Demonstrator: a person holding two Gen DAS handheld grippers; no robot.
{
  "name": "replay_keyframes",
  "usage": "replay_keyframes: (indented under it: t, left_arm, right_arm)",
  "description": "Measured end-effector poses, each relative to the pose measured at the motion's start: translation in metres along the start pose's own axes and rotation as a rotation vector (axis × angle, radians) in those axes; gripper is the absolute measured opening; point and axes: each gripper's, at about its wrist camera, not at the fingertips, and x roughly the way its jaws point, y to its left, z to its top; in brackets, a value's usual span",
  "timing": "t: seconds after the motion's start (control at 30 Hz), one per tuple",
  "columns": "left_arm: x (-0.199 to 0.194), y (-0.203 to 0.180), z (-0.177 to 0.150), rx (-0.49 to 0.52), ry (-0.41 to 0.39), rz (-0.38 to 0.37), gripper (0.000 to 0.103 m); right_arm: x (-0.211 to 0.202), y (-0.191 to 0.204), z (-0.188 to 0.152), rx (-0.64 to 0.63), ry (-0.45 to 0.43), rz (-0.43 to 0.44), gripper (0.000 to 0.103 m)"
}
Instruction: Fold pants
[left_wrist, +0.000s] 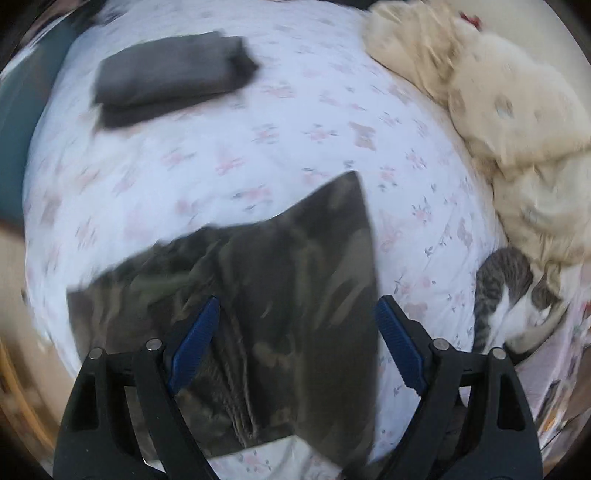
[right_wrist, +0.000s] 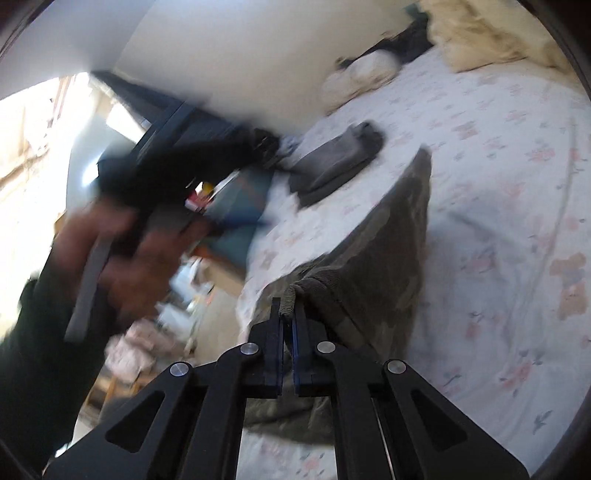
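Right gripper (right_wrist: 287, 323) is clenched on the ribbed waistband of the camouflage pants (right_wrist: 373, 251), which trail across the floral bedsheet (right_wrist: 517, 221). Left gripper (left_wrist: 295, 325) hangs released — blue pads (left_wrist: 195, 343) spread wide, nothing between them — above the same garment. A folded grey garment (left_wrist: 173, 77) lies well apart (both views blurred). A tabby cat (left_wrist: 509, 299) rests beside the cream blanket (left_wrist: 517, 129).

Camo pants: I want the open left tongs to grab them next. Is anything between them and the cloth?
Nothing visible: the left tongs hang open directly over the camo pants. The cat lies off to the side.
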Motion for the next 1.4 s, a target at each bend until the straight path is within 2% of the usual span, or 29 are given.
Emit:
replay_keyframes:
  t: [0.1,0.13,0.17,0.2,0.23,0.27,0.3,0.33,0.43,0.53,0.63,0.73,0.93,1.07,1.2,1.3,1.4]
  left_arm:
    - [0.025,-0.024,0.017,0.06,0.038,0.023,0.084]
    - [0.035,-0.03,0.021,0.096,0.047,0.061,0.084]
    - [0.043,-0.032,0.023,0.111,0.042,0.141,0.083]
    - [0.048,-0.03,0.024,0.103,0.041,0.172,0.076]
    - [0.05,-0.026,0.025,0.091,0.042,0.146,0.049]
    - [0.048,-0.022,0.024,0.081,0.041,0.094,0.031]
    - [0.045,-0.018,0.023,0.086,0.042,0.074,0.009]
    - [0.038,-0.015,0.02,0.104,0.022,0.107,0.008]
    - [0.005,-0.001,0.006,0.157,-0.024,0.108,0.007]
    - [-0.033,0.018,-0.016,0.218,-0.081,0.161,0.007]
    - [-0.067,0.059,-0.039,0.185,-0.121,0.172,0.007]
    - [-0.08,0.102,-0.062,0.131,-0.146,0.173,0.007]
    - [-0.061,0.195,-0.108,0.004,-0.152,0.182,0.007]
    - [-0.026,0.238,-0.127,-0.063,-0.098,0.169,0.007]
    - [-0.009,0.255,-0.139,-0.064,-0.087,0.156,0.007]
    - [-0.009,0.267,-0.137,-0.099,-0.089,0.14,0.007]
    - [-0.003,0.266,-0.137,-0.088,-0.07,0.188,0.007]
  right_arm:
    - [0.009,0.009,-0.007,-0.054,0.049,0.024,0.003]
    - [0.012,0.012,-0.009,-0.072,0.062,0.03,0.003]
    - [0.015,0.015,-0.01,-0.091,0.077,0.037,0.003]
    - [0.017,0.017,-0.011,-0.104,0.087,0.041,0.003]
    - [0.02,0.018,-0.011,-0.111,0.094,0.046,0.003]
    - [0.023,0.019,-0.011,-0.122,0.109,0.059,0.003]
    - [0.026,0.021,-0.01,-0.134,0.123,0.065,0.003]
    - [0.029,0.024,-0.01,-0.15,0.128,0.07,0.003]
    - [0.034,0.038,-0.015,-0.193,0.148,0.125,0.003]
    - [0.036,0.064,-0.022,-0.293,0.172,0.146,0.003]
    - [0.046,0.089,-0.033,-0.365,0.211,0.173,0.003]
    - [0.068,0.115,-0.049,-0.393,0.264,0.195,0.003]
    - [0.135,0.15,-0.092,-0.458,0.376,0.139,0.004]
    - [0.151,0.155,-0.111,-0.52,0.454,0.057,0.008]
    - [0.128,0.133,-0.09,-0.48,0.443,0.014,0.008]
    - [0.119,0.106,-0.056,-0.39,0.37,-0.018,0.008]
    - [0.117,0.086,-0.039,-0.326,0.304,-0.069,0.008]
